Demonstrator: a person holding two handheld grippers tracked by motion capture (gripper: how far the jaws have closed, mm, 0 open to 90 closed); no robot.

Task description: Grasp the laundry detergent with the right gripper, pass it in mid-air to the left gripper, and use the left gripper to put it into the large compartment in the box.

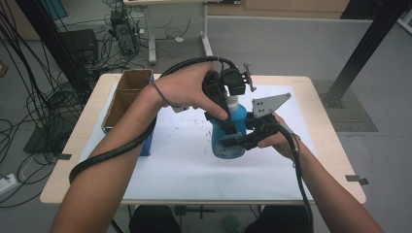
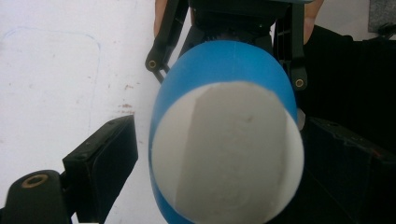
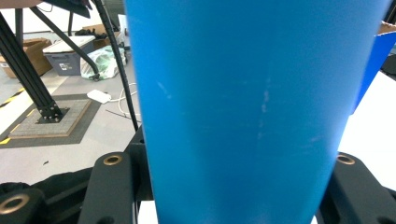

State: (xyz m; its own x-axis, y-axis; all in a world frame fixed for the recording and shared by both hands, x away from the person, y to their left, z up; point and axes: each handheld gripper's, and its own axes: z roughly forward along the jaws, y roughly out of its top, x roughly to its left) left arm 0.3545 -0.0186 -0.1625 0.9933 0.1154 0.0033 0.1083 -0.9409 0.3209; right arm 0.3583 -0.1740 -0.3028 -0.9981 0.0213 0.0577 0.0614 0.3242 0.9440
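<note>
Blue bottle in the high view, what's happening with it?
A person is working the blue bottle with both grippers above the white mat. The right gripper is clamped on the bottle's body. The left gripper is at the white cap; its fingers flank the cap, and a gap shows on one side. A cardboard box stands at the mat's left edge.

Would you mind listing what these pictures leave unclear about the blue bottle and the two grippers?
- High view: the blue bottle has its neck hidden by the left gripper.
- Left gripper view: the bottle's white cap is blurred.
- Right gripper view: the right gripper jaw faces hidden behind the bottle.
</note>
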